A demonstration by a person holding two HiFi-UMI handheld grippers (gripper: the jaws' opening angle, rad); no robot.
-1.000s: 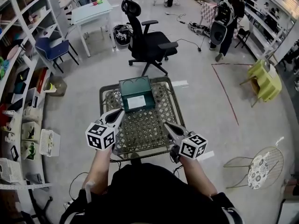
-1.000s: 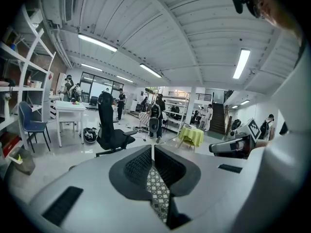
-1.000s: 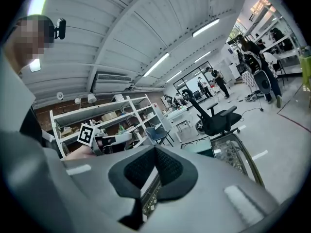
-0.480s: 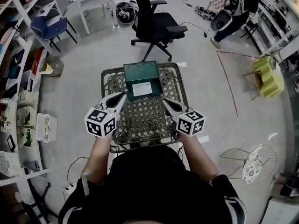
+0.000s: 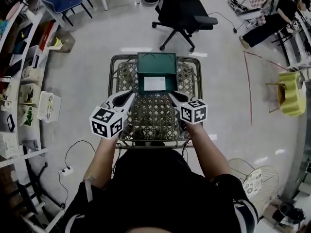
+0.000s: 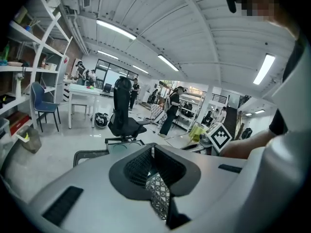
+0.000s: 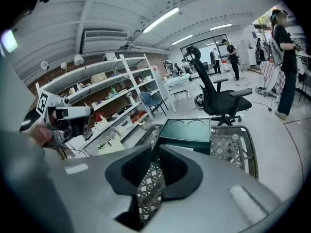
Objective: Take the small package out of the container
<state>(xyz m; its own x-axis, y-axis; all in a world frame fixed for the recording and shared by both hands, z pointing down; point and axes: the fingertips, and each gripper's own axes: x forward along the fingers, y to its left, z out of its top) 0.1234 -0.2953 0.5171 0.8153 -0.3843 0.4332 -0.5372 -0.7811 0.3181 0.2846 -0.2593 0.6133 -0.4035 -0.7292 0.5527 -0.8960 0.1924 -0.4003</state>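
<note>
Green boxy container [image 5: 156, 64], lattice-woven table [image 5: 154, 123]

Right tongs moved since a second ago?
Yes. The right tongs have moved forward over the wicker table toward the green box; the tip now sits by its near right corner. Jaws are opening, nothing between them.

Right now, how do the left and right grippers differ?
Left gripper jaws are together; right gripper jaws are opening slightly. Left gripper sits off the left front corner of the green box, right gripper off its right. Both are empty, aimed at the box, not touching it.
</note>
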